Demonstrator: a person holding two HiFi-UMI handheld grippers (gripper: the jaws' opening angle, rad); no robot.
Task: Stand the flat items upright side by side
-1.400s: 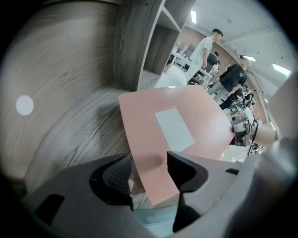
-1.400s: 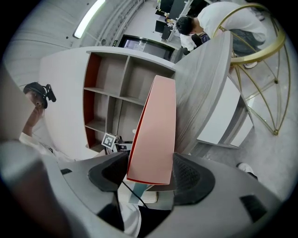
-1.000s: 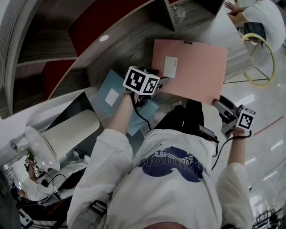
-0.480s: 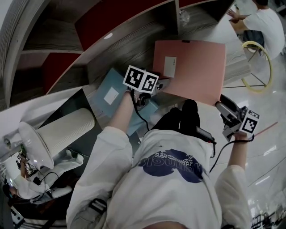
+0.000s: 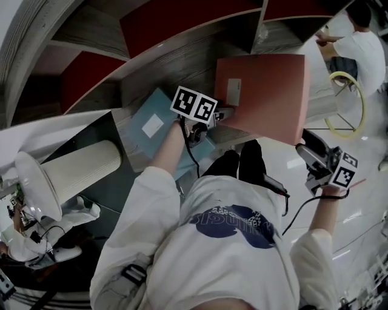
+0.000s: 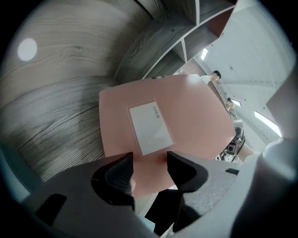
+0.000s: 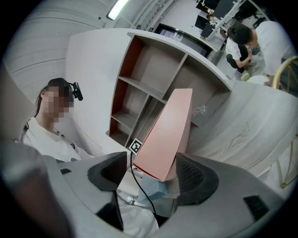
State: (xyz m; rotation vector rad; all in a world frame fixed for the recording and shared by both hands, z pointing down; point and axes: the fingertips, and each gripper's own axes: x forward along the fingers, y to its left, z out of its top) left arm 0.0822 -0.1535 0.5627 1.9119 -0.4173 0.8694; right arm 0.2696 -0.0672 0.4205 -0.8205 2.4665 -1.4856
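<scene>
A thick pink folder (image 5: 267,91) with a white label (image 5: 233,92) is tipped up off the wooden counter (image 5: 157,66), its label side toward me. My left gripper (image 5: 223,114) is open. Its fingertips sit at the folder's near left edge, and the folder (image 6: 186,116) shows in the gap between them (image 6: 150,169). My right gripper (image 5: 305,140) straddles the near right corner, and its jaws (image 7: 151,169) hold the folder's (image 7: 167,135) thick edge. A pale blue folder (image 5: 148,124) lies flat on the counter, left of the pink one.
A shelf unit with red-backed compartments (image 5: 182,18) stands behind the counter. A white ribbed cylinder (image 5: 79,172) lies at lower left. A person in white (image 5: 357,42) and a yellow hoop (image 5: 348,103) are at the far right.
The pink folder has tipped up from lying flat. My right gripper has risen with its corner. The left gripper stayed at the near left edge and rolled slightly.
</scene>
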